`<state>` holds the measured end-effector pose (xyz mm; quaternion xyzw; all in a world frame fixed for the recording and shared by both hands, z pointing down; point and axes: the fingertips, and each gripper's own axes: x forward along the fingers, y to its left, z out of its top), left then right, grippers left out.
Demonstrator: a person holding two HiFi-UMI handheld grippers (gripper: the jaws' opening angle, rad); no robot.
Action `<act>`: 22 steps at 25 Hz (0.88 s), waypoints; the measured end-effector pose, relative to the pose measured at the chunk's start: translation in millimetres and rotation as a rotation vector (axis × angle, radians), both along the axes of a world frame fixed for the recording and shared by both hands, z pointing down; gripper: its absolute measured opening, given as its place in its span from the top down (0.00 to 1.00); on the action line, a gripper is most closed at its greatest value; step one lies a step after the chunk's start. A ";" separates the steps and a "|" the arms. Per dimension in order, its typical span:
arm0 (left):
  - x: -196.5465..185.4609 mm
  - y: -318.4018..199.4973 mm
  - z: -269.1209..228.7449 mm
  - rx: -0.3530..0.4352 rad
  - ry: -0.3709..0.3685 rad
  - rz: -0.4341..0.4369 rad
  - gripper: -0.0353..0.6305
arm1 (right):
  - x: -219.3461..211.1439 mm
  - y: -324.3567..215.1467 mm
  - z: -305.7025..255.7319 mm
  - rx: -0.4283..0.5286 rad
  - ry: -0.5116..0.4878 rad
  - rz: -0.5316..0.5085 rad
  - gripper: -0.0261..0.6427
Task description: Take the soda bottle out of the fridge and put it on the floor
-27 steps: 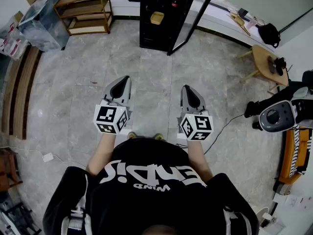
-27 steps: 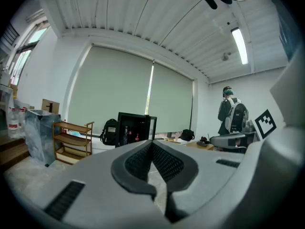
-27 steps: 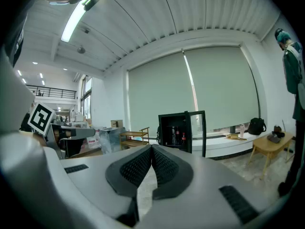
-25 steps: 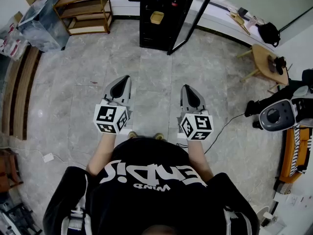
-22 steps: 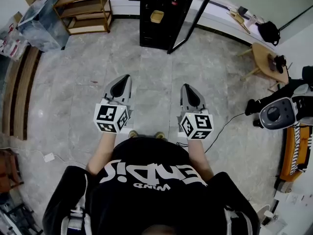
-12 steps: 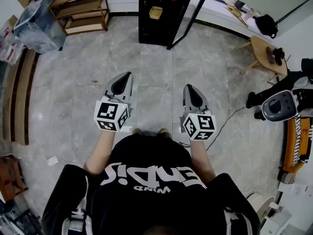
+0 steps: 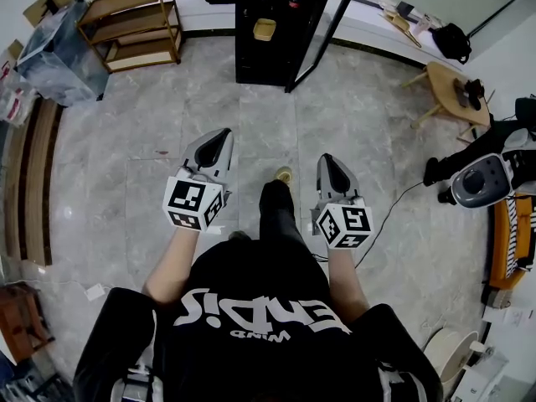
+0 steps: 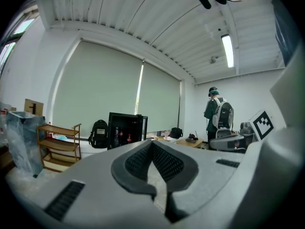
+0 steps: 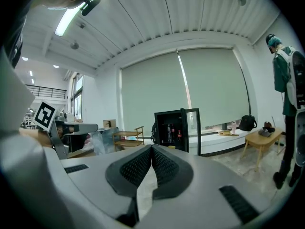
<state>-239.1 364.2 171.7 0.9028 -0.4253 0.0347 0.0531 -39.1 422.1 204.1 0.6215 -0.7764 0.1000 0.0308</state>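
Observation:
The black fridge (image 7: 266,36) stands at the far end of the room with its glass door (image 7: 325,25) swung open. Dark soda bottles with red caps (image 9: 179,133) stand on a shelf inside; they also show as the bottles (image 8: 128,137) in the left gripper view. My left gripper (image 7: 221,135) is held out over the floor, shut and empty. The right gripper (image 7: 327,159) is beside it, also shut with nothing between its pads. Both are well short of the fridge. In its own view the left gripper (image 8: 152,142) points at the fridge, and so does the right gripper (image 9: 152,148).
A wooden shelf rack (image 7: 134,22) and a plastic-wrapped bundle (image 7: 52,50) stand at the far left. At the right are a small wooden table (image 7: 446,90), a backpack (image 7: 452,40) and a grey machine (image 7: 484,179) with a cable (image 7: 394,212). A person (image 8: 217,119) stands far right.
The holder has stepped forward: a leg and shoe now show between the grippers. Both grippers have stayed shut and level.

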 end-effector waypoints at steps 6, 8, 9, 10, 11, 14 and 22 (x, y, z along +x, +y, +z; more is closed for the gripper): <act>7.4 -41.4 4.7 -0.001 0.000 -0.003 0.94 | 5.8 -46.0 -1.7 0.020 0.001 -0.012 0.93; 11.5 -58.2 8.8 -0.008 -0.001 0.001 0.94 | 9.3 -63.3 0.1 0.021 -0.001 -0.012 0.93; 14.0 -67.5 10.1 -0.009 -0.003 0.001 0.94 | 11.3 -73.3 0.4 0.022 0.000 -0.014 0.93; 17.5 -77.9 10.5 -0.008 -0.006 0.001 0.94 | 14.4 -84.7 0.3 0.022 0.000 -0.017 0.93; 22.3 -89.6 10.0 -0.007 -0.009 0.000 0.94 | 18.6 -97.1 0.0 0.022 0.000 -0.021 0.93; 41.7 -126.4 7.1 -0.011 -0.010 0.000 0.94 | 36.0 -134.8 -0.6 0.014 -0.003 -0.028 0.93; 90.1 -233.8 -10.9 -0.016 -0.001 -0.027 0.94 | 81.6 -250.6 -13.0 -0.003 -0.002 -0.073 0.93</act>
